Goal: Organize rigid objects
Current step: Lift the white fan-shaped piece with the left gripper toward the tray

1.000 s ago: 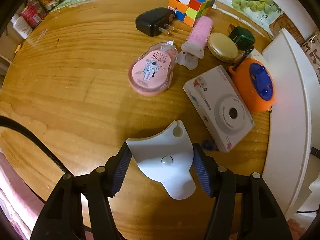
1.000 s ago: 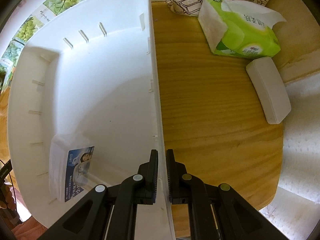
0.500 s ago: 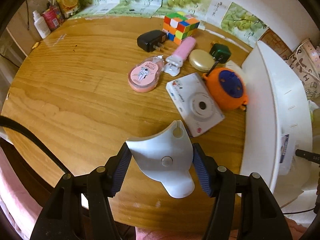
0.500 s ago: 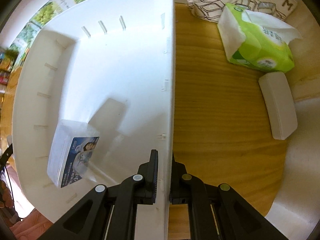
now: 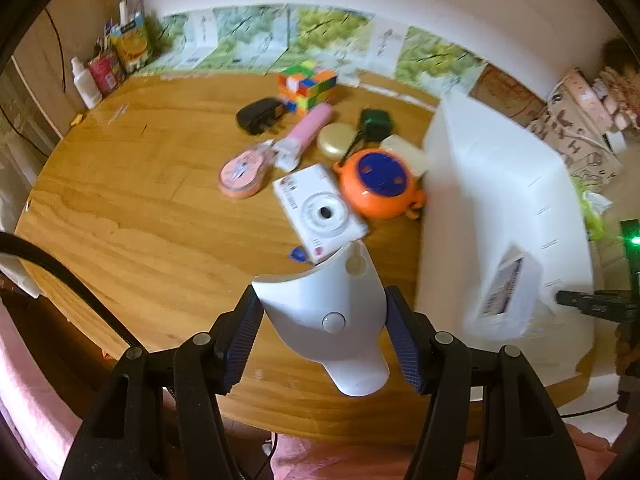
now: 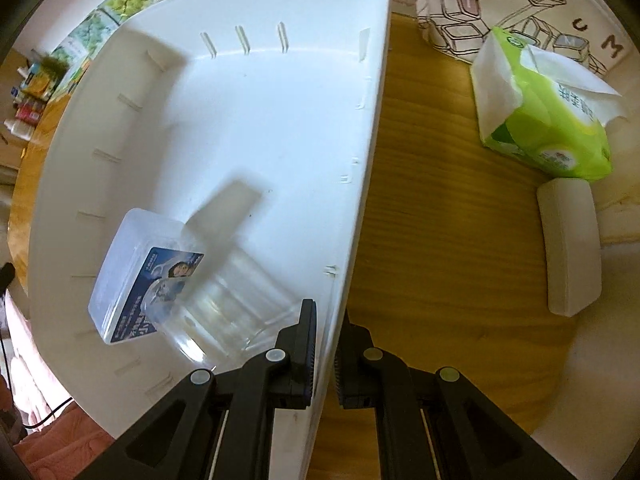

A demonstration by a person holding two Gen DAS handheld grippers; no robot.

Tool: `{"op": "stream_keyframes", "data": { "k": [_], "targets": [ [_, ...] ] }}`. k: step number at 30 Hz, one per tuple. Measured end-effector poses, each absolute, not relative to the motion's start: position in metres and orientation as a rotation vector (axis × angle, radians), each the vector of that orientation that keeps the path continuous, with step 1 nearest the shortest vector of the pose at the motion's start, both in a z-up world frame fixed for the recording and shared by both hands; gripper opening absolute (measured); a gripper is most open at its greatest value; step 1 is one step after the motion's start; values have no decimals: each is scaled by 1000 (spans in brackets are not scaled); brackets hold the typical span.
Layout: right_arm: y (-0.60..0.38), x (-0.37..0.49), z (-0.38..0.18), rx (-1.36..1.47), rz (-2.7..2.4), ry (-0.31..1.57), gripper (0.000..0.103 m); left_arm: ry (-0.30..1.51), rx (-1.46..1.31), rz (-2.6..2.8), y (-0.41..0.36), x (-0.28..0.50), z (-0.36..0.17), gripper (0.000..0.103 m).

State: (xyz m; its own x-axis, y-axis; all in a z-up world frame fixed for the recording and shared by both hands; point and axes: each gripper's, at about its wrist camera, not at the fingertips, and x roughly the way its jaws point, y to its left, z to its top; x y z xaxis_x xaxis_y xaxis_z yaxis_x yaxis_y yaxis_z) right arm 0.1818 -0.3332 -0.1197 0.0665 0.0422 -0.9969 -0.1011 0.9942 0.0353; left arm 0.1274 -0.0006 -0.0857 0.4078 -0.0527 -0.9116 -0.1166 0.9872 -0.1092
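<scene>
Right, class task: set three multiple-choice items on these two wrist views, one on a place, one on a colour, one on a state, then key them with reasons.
1. Where is the clear plastic box?
A. on the wooden table
B. inside the white bin
C. on the tissue pack

2. What colour is the round case beside the white camera?
A. orange with a blue centre
B. green
C. black

3. What is the left gripper doing?
A. open, empty
B. shut on the white curved piece
C. shut on the camera

Key: B, bin walls surround the box; A, orange shell, blue middle; B, both pads press the piece's sides.
</scene>
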Motion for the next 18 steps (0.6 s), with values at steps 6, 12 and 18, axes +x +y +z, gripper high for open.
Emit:
{"op": "stream_keyframes", "data": {
  "k": [6, 12, 18],
  "targets": [
    [-332, 175, -126, -79, 148, 1494, 9, 1093, -122, 5, -24, 128, -62, 65],
    [-326, 169, -133, -121, 164, 1486, 9, 1040, -75, -56, -50, 134, -45, 65],
    [-317, 165, -136, -158, 171, 1481, 9, 1012, -32, -132, -79, 143, -39, 65]
  ]
}}
